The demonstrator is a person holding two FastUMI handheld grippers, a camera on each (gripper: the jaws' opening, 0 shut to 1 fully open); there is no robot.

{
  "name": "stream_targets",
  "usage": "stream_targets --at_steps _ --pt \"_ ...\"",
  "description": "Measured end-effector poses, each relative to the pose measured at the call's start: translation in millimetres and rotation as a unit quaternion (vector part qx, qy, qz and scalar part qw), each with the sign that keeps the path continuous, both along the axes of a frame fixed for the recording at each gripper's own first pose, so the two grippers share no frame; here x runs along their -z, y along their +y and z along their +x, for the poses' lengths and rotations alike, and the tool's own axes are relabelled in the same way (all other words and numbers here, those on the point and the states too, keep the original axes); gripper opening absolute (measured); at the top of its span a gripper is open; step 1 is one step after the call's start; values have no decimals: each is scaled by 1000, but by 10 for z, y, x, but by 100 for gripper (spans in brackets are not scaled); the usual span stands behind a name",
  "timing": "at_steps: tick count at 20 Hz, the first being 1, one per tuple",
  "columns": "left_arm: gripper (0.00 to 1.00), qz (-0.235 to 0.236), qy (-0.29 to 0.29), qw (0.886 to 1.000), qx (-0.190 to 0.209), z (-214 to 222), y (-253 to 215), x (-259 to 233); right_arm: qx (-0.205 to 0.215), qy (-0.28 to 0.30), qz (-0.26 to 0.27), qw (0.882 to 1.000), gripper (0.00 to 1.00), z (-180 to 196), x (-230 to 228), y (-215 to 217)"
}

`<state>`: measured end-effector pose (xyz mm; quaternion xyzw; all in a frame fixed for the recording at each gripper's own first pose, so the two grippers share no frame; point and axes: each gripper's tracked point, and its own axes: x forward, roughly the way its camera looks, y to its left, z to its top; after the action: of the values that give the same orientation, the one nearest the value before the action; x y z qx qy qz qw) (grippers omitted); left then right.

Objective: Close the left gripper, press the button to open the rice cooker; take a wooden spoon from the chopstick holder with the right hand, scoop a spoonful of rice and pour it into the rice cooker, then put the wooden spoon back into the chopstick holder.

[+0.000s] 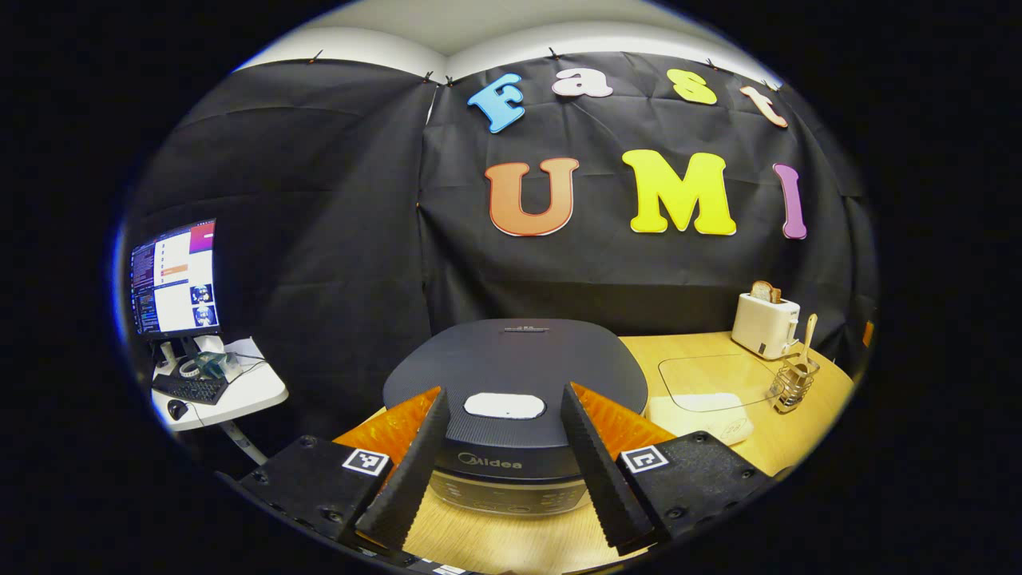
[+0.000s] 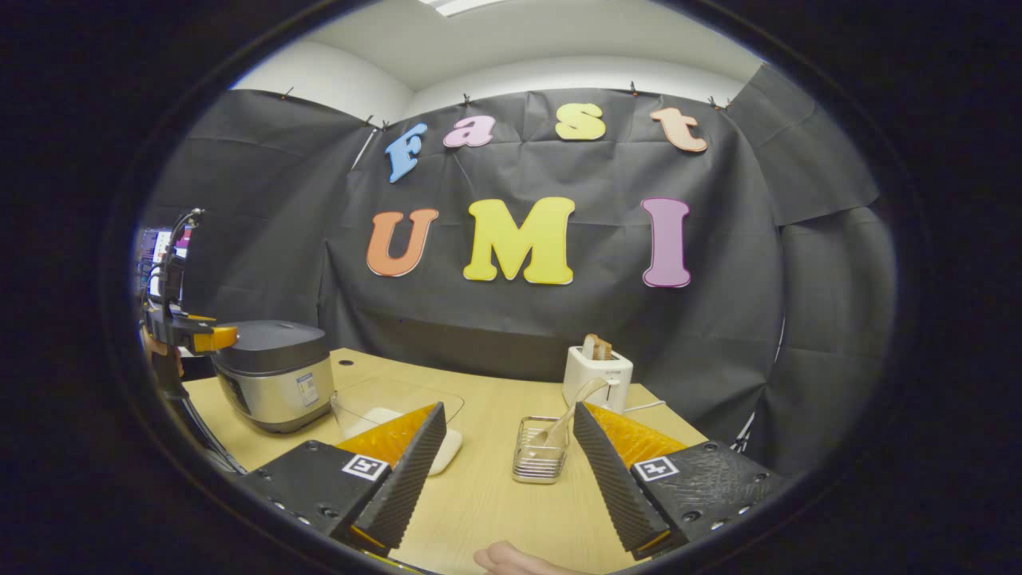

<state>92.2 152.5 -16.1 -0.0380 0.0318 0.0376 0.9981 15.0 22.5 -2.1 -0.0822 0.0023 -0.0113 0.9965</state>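
My left gripper (image 1: 505, 415) hangs spread wide in front of the rice cooker (image 1: 515, 375), lid down, its pale button (image 1: 505, 406) between my fingers; that button looks stiff, so I judge closed tips should press it squarely. My right gripper (image 2: 507, 447) is also released, holding nothing, facing the chopstick holder (image 2: 539, 451) on the table (image 2: 495, 511). The wooden spoon (image 2: 571, 415) leans in it, light, rigid and smooth: best pinched on the upper handle

A matt dark plastic lid is seen on the rice cooker (image 1: 515, 359), between the fingers; beyond them, a pale smooth wood-grain table (image 2: 495, 495) and a wire chopstick holder (image 2: 540, 450).
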Motion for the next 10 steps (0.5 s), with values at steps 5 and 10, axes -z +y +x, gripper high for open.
stream_targets --at_steps 5,10 --pt "86 -6 -11 1000 12 -92 -133 -109 -4 2 4 1000 96 -5 2 16" --pt "83 20 -26 999 12 -324 -447 -425 9 6 14 1000 96 4 -29 -122"
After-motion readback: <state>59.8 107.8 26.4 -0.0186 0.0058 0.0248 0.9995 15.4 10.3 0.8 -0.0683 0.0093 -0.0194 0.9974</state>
